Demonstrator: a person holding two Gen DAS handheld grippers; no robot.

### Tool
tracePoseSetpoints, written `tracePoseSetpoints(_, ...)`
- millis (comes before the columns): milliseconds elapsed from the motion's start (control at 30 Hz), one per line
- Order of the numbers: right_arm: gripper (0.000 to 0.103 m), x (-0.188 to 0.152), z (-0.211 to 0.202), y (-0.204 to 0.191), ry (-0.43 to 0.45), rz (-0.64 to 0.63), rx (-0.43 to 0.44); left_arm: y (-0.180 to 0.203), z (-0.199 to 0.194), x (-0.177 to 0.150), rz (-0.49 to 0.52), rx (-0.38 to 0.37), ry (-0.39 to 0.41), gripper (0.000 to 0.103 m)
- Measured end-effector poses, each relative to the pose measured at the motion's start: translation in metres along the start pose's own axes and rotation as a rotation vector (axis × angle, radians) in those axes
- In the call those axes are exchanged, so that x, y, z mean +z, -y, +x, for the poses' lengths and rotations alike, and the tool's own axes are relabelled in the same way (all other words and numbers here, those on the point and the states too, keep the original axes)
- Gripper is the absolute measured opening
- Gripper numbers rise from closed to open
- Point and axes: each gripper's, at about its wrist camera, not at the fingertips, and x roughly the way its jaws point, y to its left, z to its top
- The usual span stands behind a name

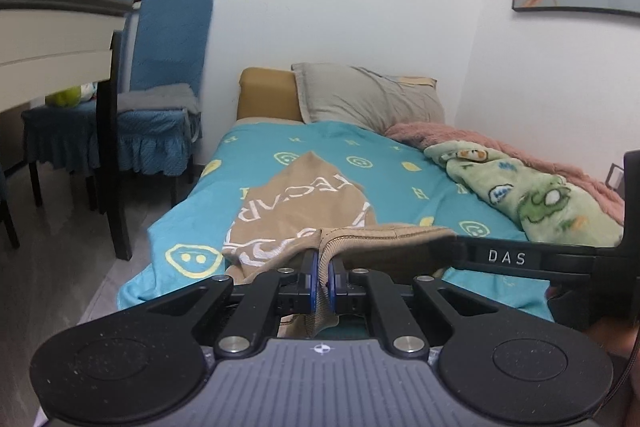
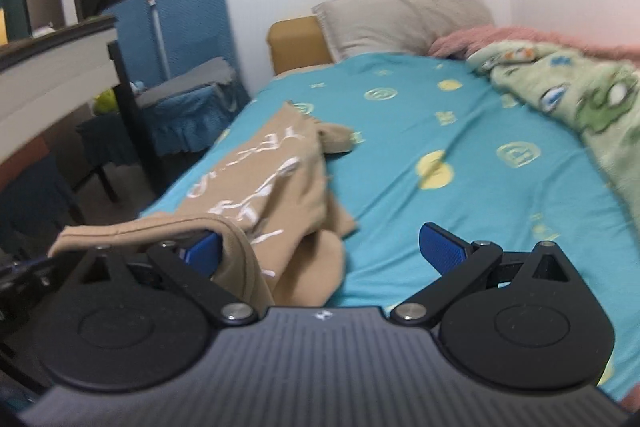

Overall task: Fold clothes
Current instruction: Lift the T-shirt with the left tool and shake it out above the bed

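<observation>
Turquoise patterned bedsheet [image 1: 384,163], tan printed cotton sweatshirt [image 1: 296,211] at its near edge, left gripper [image 1: 320,269] pinching its ribbed hem, right gripper [image 2: 320,247] spread wide.

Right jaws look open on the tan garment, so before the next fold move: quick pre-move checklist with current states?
1. Left gripper shut on the tan garment hem: ok, ribbed edge pinched between its blue pads.
2. Right gripper gripping the garment: not ok, jaws wide open; hem is only draped over its left finger.
3. Hem spanning between both grippers: ok, the edge runs from the left one across to the right one.
4. Garment body flat on the bed sheet: not ok, bunched and creased.
5. Landing area beside the garment: ok, bare sheet; green blanket sits off to the side.
</observation>
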Motion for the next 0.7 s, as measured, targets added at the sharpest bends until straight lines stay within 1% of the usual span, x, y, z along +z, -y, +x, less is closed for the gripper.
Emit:
tracePoseSetpoints(67,0.103,-0.003,0.012,-0.002,-0.039,-0.037,-0.048,0.003,-0.005,0.0,0.005,0.007,0.037,0.005)
tracePoseSetpoints(200,0.103,-0.023,0.048,-0.005,-0.2,-0.061,-0.108,-0.006,-0.015,0.005,-0.06,0.035,0.116,0.005)
tracePoseSetpoints(233,0.103,-0.028,0.056,-0.006,-0.233,-0.054,-0.106,-0.008,-0.015,0.005,-0.076,0.038,0.111,0.005)
tracePoseSetpoints(300,0.103,-0.033,0.064,-0.001,-0.26,-0.004,-0.088,-0.011,-0.013,0.004,-0.089,0.056,0.096,0.005)
tracePoseSetpoints(333,0.103,-0.032,0.062,0.002,-0.245,0.015,-0.111,-0.01,-0.011,0.003,-0.077,0.07,0.083,0.005)
tracePoseSetpoints(367,0.103,-0.029,0.055,0.005,-0.195,0.023,-0.154,-0.008,-0.008,0.002,-0.062,0.079,0.067,0.005)
tracePoseSetpoints(433,0.103,-0.02,0.037,0.01,-0.053,0.03,-0.251,-0.005,-0.003,0.0,-0.033,0.094,0.033,0.006)
tracePoseSetpoints(467,0.103,-0.016,0.029,0.014,0.006,0.042,-0.281,-0.003,0.001,-0.002,-0.015,0.1,0.016,0.007)
tracePoseSetpoints(500,0.103,-0.014,0.023,0.017,0.052,0.062,-0.293,-0.002,0.004,-0.004,0.004,0.107,-0.001,0.01)
tracePoseSetpoints(533,0.103,-0.011,0.016,0.021,0.098,0.083,-0.304,0.001,0.01,-0.007,0.027,0.122,-0.03,0.011)
tracePoseSetpoints(567,0.103,-0.009,0.01,0.024,0.143,0.103,-0.315,0.003,0.016,-0.01,0.05,0.137,-0.062,0.016)
tracePoseSetpoints(600,0.103,-0.007,0.003,0.028,0.189,0.124,-0.326,0.002,0.027,-0.015,0.057,0.151,-0.122,0.021)
tracePoseSetpoints(633,0.103,-0.006,-0.002,0.03,0.224,0.137,-0.334,0.002,0.037,-0.019,0.064,0.166,-0.182,0.023)
tracePoseSetpoints(700,0.103,-0.006,-0.004,0.029,0.265,0.133,-0.34,-0.001,0.057,-0.028,0.072,0.2,-0.296,0.025)
